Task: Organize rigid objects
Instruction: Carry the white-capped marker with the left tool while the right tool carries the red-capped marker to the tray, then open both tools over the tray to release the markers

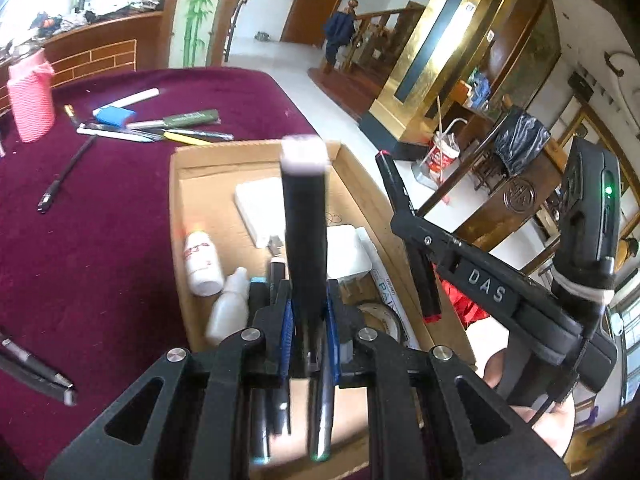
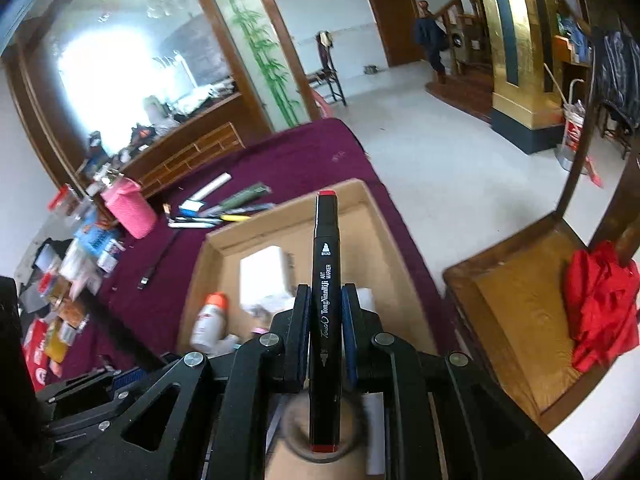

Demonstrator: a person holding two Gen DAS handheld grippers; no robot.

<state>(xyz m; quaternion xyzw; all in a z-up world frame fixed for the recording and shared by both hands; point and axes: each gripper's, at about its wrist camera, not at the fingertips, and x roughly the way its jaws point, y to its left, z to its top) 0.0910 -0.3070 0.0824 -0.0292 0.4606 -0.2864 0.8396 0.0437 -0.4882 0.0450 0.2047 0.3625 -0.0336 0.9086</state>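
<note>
2 grippers point(image 1: 306, 312) point(image 2: 326, 312) tilt downward over the box point(image 1: 180, 168), each clamping a marker point(image 1: 304, 220) point(image 2: 326, 280).

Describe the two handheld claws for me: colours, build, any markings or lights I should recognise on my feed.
Both claws are black linkage frames with silver pivot bolts and blue ribbed pads. The left claw and right claw look alike from their own cameras. Seen from the left wrist view, the right unit carries raised "DAS" lettering, a black module with a green light, white tape and a thin black cable near its handle.

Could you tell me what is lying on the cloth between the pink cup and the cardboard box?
In the left wrist view, a black pen lies alone on the maroon cloth between the pink cup and the cardboard box.
</note>
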